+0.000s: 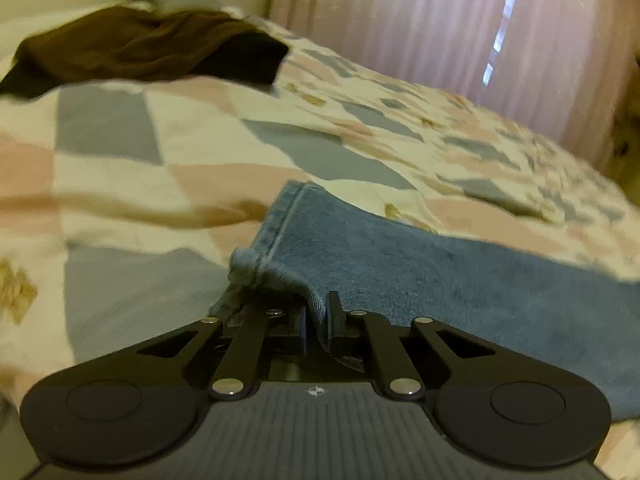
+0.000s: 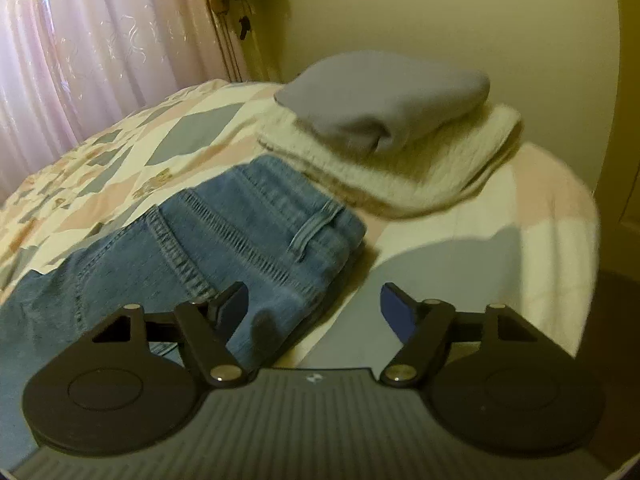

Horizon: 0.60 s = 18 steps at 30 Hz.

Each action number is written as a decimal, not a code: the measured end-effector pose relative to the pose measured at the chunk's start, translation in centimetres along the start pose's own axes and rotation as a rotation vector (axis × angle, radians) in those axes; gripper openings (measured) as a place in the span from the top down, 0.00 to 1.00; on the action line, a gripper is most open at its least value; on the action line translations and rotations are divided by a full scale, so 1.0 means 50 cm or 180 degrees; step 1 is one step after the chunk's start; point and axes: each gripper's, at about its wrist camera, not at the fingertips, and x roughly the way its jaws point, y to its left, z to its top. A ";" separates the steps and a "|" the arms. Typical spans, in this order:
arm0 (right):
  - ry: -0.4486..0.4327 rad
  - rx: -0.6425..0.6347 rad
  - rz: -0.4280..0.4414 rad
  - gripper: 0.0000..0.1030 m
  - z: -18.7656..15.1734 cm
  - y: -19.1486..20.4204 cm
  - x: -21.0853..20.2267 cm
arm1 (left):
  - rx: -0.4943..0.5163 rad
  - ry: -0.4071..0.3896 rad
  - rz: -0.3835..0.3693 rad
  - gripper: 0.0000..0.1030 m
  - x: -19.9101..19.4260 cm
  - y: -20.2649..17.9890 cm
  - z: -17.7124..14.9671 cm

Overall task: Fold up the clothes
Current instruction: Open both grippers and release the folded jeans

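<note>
Left claw (image 1: 316, 320) clamps a hem edge of the blue denim jeans (image 1: 460, 280); right claw (image 2: 312, 308) stands wide, holding nothing.
Jeans lie on the bed's pastel patchwork quilt (image 1: 200, 184), waistband just before the right claw. Beyond sit a folded grey garment (image 2: 380, 96) atop a cream knit (image 2: 440, 160), and a dark brown garment (image 1: 132, 48).

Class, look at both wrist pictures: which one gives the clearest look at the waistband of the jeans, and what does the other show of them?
The right wrist view: the jeans lie there with waistband stitching and a belt loop plain. The left wrist view shows only a hem, clamped in the left tongs.
</note>
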 end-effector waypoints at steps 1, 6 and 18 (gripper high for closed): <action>0.0031 0.0009 0.0016 0.33 -0.004 0.002 0.001 | 0.0015 0.0030 -0.0019 0.92 0.005 0.001 0.000; 0.0029 -0.0019 0.0022 0.24 -0.018 0.003 -0.025 | -0.0091 0.0154 -0.0059 0.66 -0.046 0.050 0.003; 0.0032 0.0051 0.0233 0.21 -0.047 0.086 -0.051 | 0.0052 0.0255 -0.0359 0.46 0.012 0.117 0.167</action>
